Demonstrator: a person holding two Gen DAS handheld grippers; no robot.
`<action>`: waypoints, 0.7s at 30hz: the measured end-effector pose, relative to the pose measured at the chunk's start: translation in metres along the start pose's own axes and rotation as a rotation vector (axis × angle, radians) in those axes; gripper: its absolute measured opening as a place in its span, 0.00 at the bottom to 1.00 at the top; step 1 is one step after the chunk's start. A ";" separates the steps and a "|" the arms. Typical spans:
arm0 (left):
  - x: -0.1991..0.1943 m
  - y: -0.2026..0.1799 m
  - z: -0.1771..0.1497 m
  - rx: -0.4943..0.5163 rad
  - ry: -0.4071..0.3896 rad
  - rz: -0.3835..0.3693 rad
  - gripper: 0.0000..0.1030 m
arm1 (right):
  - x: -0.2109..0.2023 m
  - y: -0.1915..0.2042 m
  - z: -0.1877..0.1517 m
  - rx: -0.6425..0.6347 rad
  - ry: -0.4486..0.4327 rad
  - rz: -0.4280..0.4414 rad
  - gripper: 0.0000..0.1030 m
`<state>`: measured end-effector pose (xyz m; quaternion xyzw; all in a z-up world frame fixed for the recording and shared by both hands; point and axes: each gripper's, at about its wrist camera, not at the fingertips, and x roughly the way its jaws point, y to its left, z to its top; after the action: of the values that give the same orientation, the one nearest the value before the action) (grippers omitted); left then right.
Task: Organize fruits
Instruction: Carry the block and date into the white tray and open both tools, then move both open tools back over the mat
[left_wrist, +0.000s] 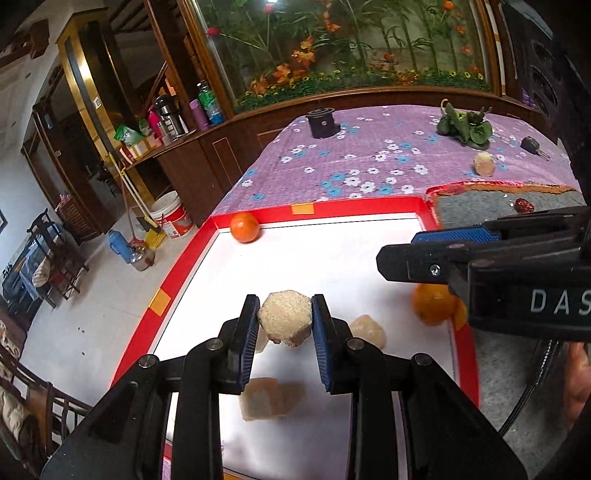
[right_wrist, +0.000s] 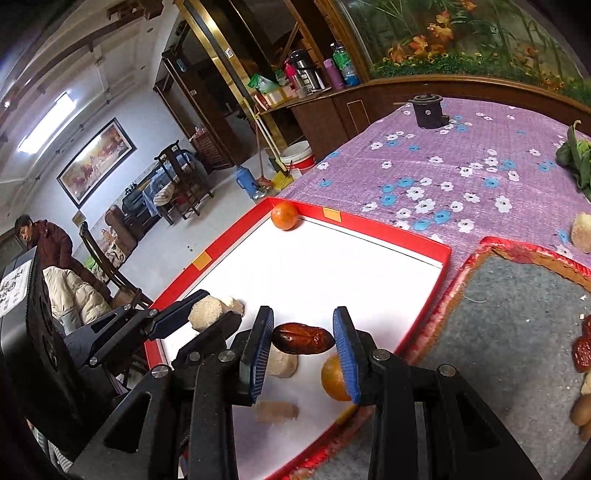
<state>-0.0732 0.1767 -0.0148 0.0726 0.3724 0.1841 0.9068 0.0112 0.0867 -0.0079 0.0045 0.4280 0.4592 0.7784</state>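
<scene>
Purple floral desk (left_wrist: 369, 155), red-rimmed white tray (left_wrist: 317, 212) near. Left hand-held gripper (left_wrist: 285, 319) pinching pale rough lump (left_wrist: 284, 317) above tray; right hand-held gripper (right_wrist: 303, 338) pinching wrinkled red date (right_wrist: 303, 338) endwise. Probably light, firm; date skin perhaps slippery.

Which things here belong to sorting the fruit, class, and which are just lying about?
Part of the job:
- left gripper, shut on a pale lump
- right gripper, shut on a red date
- red-edged tray
- oranges in the tray

Lying about:
- black pot
- green leaves
- car key
- flowered cloth
</scene>
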 end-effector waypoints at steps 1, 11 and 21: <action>0.001 0.001 0.000 -0.003 0.000 0.000 0.25 | 0.000 0.001 0.000 -0.001 0.000 -0.002 0.33; 0.007 0.002 0.003 -0.011 0.009 0.037 0.25 | 0.001 -0.001 0.003 0.007 -0.004 0.010 0.35; -0.026 -0.022 0.022 0.026 -0.099 -0.075 0.65 | -0.092 -0.099 0.010 0.051 -0.098 -0.229 0.36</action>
<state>-0.0687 0.1465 0.0114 0.0792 0.3320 0.1415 0.9292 0.0686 -0.0330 0.0202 -0.0024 0.3987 0.3553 0.8454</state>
